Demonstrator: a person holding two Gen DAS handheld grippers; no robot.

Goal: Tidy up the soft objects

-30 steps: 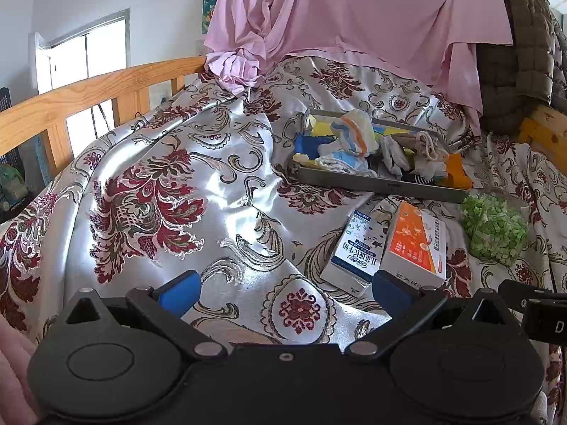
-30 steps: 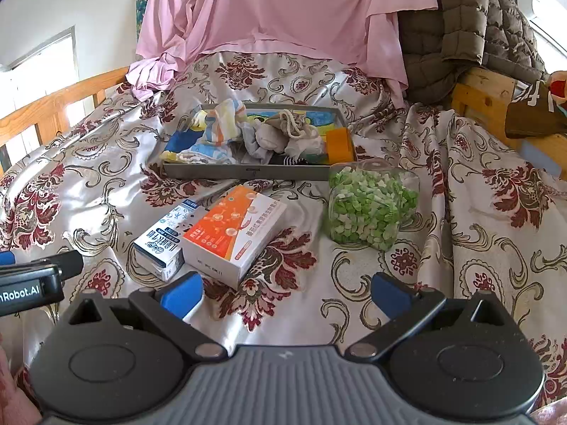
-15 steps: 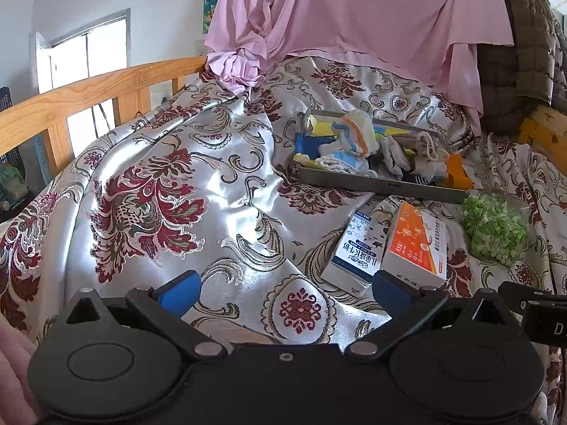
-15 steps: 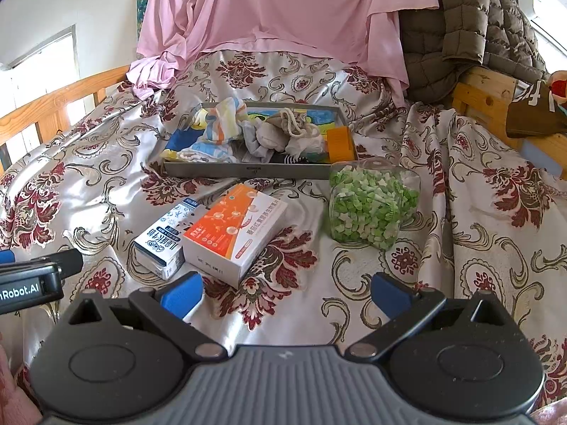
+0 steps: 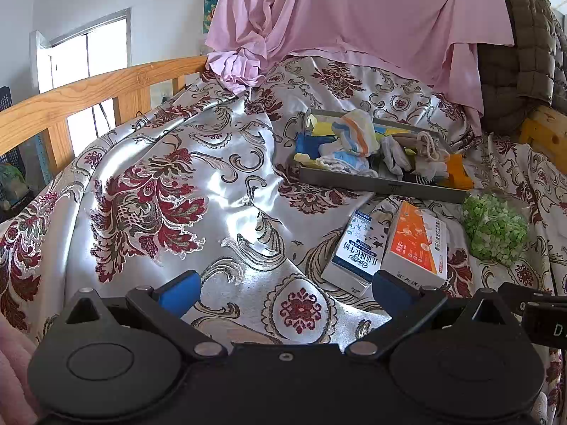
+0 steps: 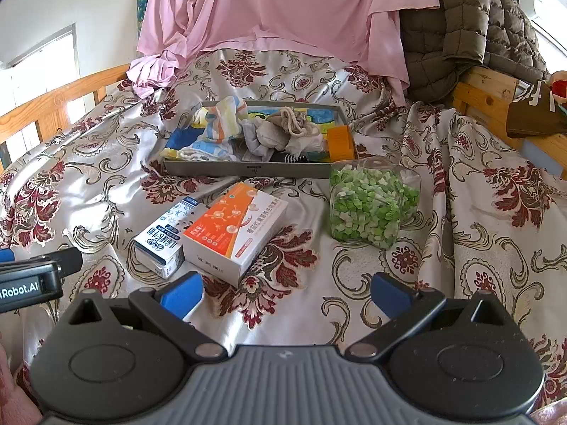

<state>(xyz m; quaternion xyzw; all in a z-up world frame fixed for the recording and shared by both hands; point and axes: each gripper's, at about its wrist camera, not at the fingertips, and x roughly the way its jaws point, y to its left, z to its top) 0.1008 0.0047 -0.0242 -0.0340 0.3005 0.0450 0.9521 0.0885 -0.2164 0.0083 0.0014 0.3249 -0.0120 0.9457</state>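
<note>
A grey tray [image 6: 255, 169] [image 5: 382, 185] lies on the bed, piled with soft things: a striped cloth [image 6: 226, 120] [image 5: 358, 134], a beige drawstring pouch [image 6: 294, 124] [image 5: 425, 141], white socks [image 5: 397, 156] and a blue cloth [image 6: 182, 138]. Nearer stand an orange-and-white box [image 6: 235, 230] [image 5: 416, 244], a blue-and-white carton [image 6: 166, 237] [image 5: 354, 251] and a clear jar of green bits [image 6: 372, 205] [image 5: 494, 226]. My left gripper [image 5: 285, 292] is open above the bedspread, left of the carton. My right gripper [image 6: 287, 292] is open in front of the box, holding nothing.
A shiny floral bedspread [image 5: 159, 194] covers the bed. A wooden rail [image 5: 88, 95] runs along the left, a pink sheet [image 6: 283, 10] hangs at the back, and a brown quilted jacket [image 6: 467, 28] drapes over the right wooden frame [image 6: 489, 88]. The left gripper's body [image 6: 32, 279] shows at the right view's left edge.
Both grippers have crept slightly forward toward the boxes and tray. Their jaws stay open and nothing on the bed has moved.
</note>
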